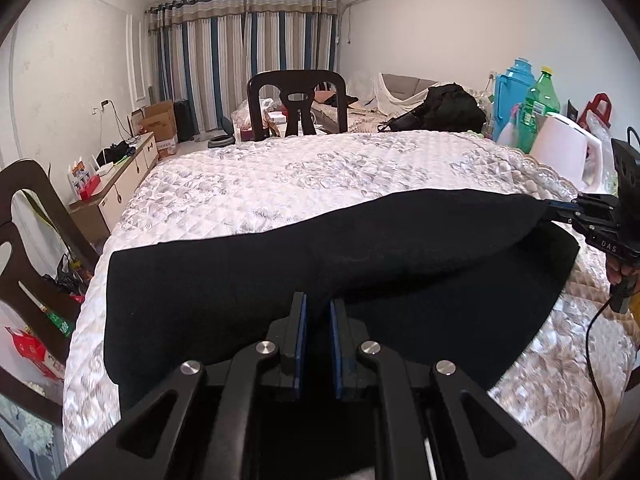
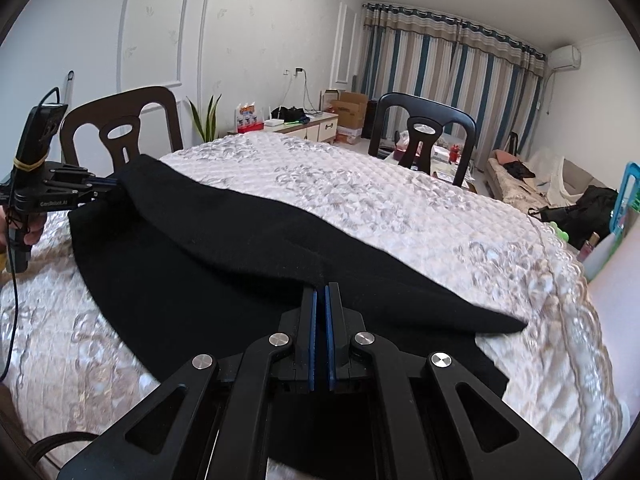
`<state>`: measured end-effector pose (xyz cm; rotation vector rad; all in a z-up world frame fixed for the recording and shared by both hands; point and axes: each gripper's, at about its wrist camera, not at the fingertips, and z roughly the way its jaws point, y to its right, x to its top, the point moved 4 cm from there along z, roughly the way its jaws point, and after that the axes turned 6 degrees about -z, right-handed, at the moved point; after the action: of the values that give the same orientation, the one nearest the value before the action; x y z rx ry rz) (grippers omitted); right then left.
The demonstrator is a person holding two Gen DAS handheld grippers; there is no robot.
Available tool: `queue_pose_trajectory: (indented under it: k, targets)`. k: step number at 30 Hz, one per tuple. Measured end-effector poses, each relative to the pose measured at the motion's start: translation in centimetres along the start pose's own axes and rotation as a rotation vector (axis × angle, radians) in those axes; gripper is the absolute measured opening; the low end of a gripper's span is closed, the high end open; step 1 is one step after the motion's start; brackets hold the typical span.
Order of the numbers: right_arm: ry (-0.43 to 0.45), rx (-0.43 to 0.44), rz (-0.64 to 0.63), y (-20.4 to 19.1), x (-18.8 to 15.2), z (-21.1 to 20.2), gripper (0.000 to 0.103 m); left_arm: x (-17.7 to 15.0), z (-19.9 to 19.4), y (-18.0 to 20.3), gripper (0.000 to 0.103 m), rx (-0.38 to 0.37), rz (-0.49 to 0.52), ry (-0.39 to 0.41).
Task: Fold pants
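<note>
While the black pants point(image 1: 320, 264) lay across the quilted counter point(image 1: 280, 172), filling the lower middle of the left wrist view, I had one layer of them lifted along its far edge. Their long axis ran from side to side across that frame, from a flat squared end at lower left to a raised corner at the right edge.

On the left gripper point(image 1: 318, 308), at bottom centre of its own view, the blue-padded fingers stood a little apart with dark cloth bunched between them, so I read them as clamped on a thick fold of the pants. The right gripper point(image 2: 321, 292) had its fingers pressed nearly together on a thin edge of the same garment, and in the left view that gripper point(image 1: 560, 208) showed at the right edge, pinching the raised corner. Each hand sat right at its own end of the lifted edge, so neither was nearer; the free cloth hung between them, directly ahead of both sets of fingers.

I judged the next move turned on carrying both ends evenly across the long axis, so the lifted layer would land square on the lower one.

"DAS" was readable on the right gripper's body, and "GenRobot.AI" on the left gripper's side in the right view. Writing on the cardboard boxes point(image 1: 160, 122) was too small to read.
</note>
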<state>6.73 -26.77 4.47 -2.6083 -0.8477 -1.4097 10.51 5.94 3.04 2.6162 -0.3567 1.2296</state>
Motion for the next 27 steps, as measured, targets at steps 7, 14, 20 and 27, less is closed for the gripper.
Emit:
queue_pose_trajectory:
  k: [7,14,20,27]
  targets:
    - [-0.009,0.004,0.011,-1.1,-1.5,-1.6,0.003,-1.8,-1.8,0.7,0.012,-0.013,-0.015,-0.002]
    - [-0.023,0.008,0.032,-1.9,-3.4,-2.9,0.003,-3.8,-3.5,1.7,0.013,-0.023,-0.011,-0.011]
    - [-0.022,0.012,0.052,-2.2,-4.2,-3.4,0.003,-5.2,-3.9,2.2,0.013,-0.018,-0.018,-0.024]
    - [-0.023,0.009,0.053,-2.3,-4.6,-4.1,0.003,-6.3,-4.5,2.5,0.013,-0.030,-0.042,-0.035]
